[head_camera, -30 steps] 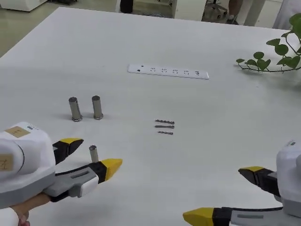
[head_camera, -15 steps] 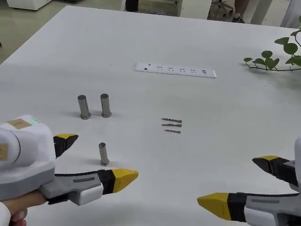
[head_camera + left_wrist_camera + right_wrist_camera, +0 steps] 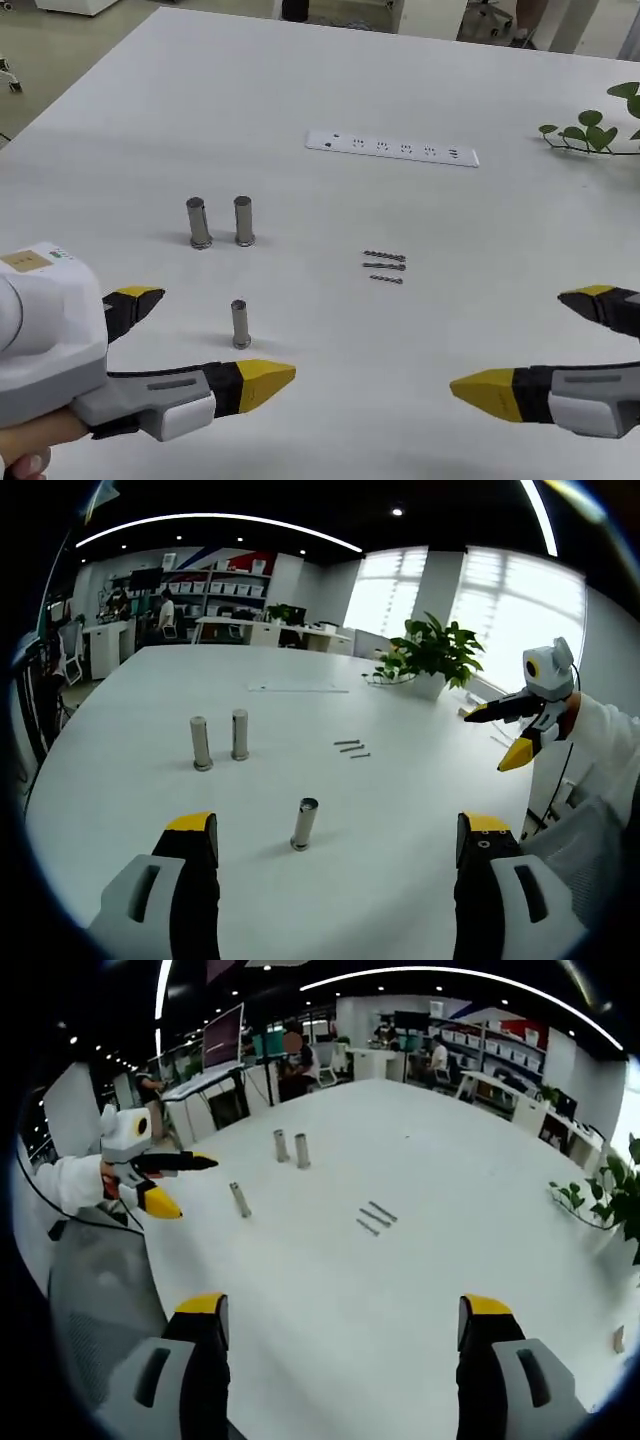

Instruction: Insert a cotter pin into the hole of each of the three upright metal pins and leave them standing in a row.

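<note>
On table [image 3: 300, 110], upright metal pins [image 3: 240, 323], loose cotter pins [image 3: 385, 268], left gripper [image 3: 220, 334], right gripper [image 3: 510, 340], both fingers wide.

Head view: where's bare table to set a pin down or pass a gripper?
Bare: the wide stretch between the power strip and the two upright pins; the right side between the cotter pins and the plant; the near strip between left gripper and right gripper. Crowded: around the lone pin at the left gripper's tips.
</note>
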Motion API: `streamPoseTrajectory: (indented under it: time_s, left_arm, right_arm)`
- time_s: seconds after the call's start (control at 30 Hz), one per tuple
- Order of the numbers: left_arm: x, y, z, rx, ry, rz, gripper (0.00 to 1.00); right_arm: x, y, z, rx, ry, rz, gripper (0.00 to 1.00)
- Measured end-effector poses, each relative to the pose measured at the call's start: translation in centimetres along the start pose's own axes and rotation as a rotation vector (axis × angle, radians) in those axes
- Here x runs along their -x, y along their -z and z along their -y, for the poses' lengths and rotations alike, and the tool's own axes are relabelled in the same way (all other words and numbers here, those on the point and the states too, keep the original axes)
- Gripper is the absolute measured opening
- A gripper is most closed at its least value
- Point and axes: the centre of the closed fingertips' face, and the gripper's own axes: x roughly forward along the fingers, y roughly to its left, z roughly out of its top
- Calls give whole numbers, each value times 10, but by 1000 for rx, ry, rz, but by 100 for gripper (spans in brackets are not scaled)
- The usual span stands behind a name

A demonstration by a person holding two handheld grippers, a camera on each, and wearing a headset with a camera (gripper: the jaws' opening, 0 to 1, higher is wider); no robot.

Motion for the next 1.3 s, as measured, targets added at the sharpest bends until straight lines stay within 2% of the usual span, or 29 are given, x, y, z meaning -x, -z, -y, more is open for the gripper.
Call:
streamPoseTrajectory:
  time_s: [0.17,0.23,0.27,0.4,0.5,0.67,0.73,0.93,1.13,1.3]
  left_arm:
    - [4,-2,2,5,2,9,99]
    - [5,-1,1,3,0,7,99]
    - [6,-1,0,2,-1,6,99]
    - [9,0,-2,14,-2,8,98]
    - [11,3,-5,21,-8,-11,96]
    - [13,2,-6,27,-3,-9,96]
    - [14,2,-7,25,-5,-10,96]
    - [15,4,-6,27,2,-16,95]
    - [16,6,-6,27,9,-25,95]
    - [16,7,-8,32,1,-29,95]
  right_arm:
    - [-7,-17,1,79,-28,-3,90]
    - [-12,-23,3,102,-29,-13,85]
    - [-14,-26,1,124,-47,-20,83]
    - [-22,-37,0,155,-62,-13,78]
    - [-31,-42,-2,190,-88,-26,74]
    - [-47,-46,-2,214,-122,-43,72]
    - [-56,-44,4,220,-128,-56,73]
    - [-71,-47,6,225,-151,-78,71]
    - [-81,-45,9,259,-166,-119,65]
    - [-90,-44,11,325,-189,-134,63]
